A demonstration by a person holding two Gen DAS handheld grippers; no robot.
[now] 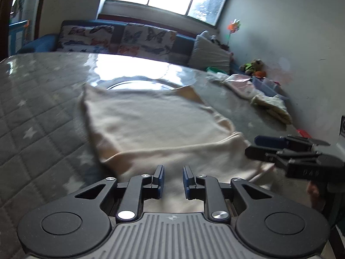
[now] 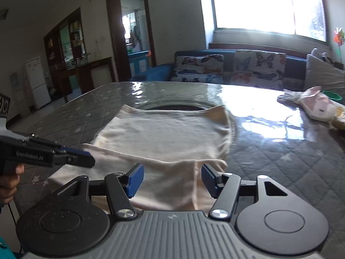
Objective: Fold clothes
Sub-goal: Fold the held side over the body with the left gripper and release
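Note:
A cream garment [image 1: 151,120] lies flat on the grey quilted table [image 1: 38,116], its near part folded over in a band; it also shows in the right wrist view [image 2: 163,133]. My left gripper [image 1: 173,180] hovers open and empty just above the garment's near edge; it also shows at the left of the right wrist view [image 2: 90,158]. My right gripper [image 2: 172,179] is open and empty over the near right part of the garment. It appears in the left wrist view [image 1: 251,145] at the garment's right edge.
A pile of other clothes [image 1: 265,99] lies at the table's right side, also seen in the right wrist view [image 2: 312,105]. A blue sofa with butterfly cushions [image 2: 232,69] stands behind the table under a bright window. A wall [image 1: 291,43] is close on the right.

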